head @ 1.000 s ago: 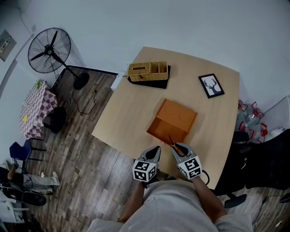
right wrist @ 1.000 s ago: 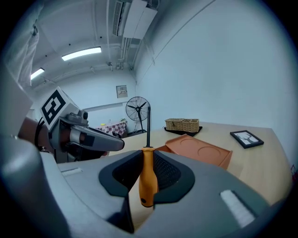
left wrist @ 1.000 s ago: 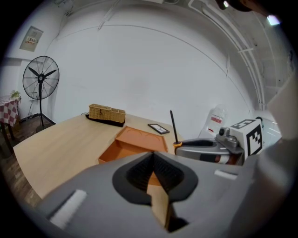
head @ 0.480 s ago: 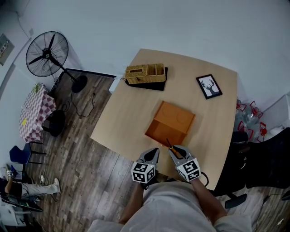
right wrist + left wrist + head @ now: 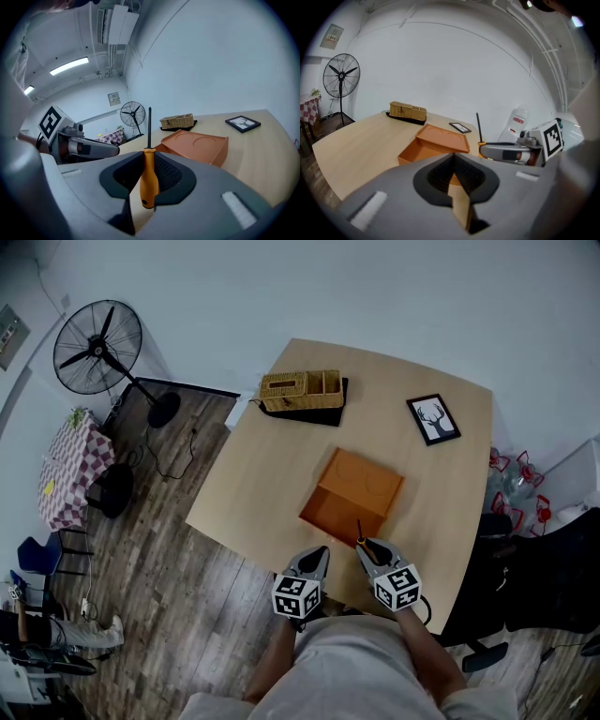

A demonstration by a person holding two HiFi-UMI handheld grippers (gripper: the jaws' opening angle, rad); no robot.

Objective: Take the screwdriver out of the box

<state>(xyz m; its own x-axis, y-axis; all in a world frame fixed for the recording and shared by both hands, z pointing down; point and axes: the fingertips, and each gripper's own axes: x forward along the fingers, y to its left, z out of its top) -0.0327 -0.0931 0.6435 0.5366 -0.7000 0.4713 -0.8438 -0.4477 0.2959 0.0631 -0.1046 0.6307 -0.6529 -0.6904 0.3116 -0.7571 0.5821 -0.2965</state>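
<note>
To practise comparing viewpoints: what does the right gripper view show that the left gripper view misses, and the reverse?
Only the right gripper view: the screwdriver's whole orange handle clamped in the right gripper, and ceiling lights. Only the left gripper view: the left gripper shut on nothing, and a white bottle. Both: the orange box, wicker basket, framed picture and fan.

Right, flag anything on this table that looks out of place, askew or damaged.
Nothing looks spilled or damaged. The only thing out of its place is the screwdriver: clamped by its orange handle in the right gripper, shaft pointing up, outside the orange box.
</note>
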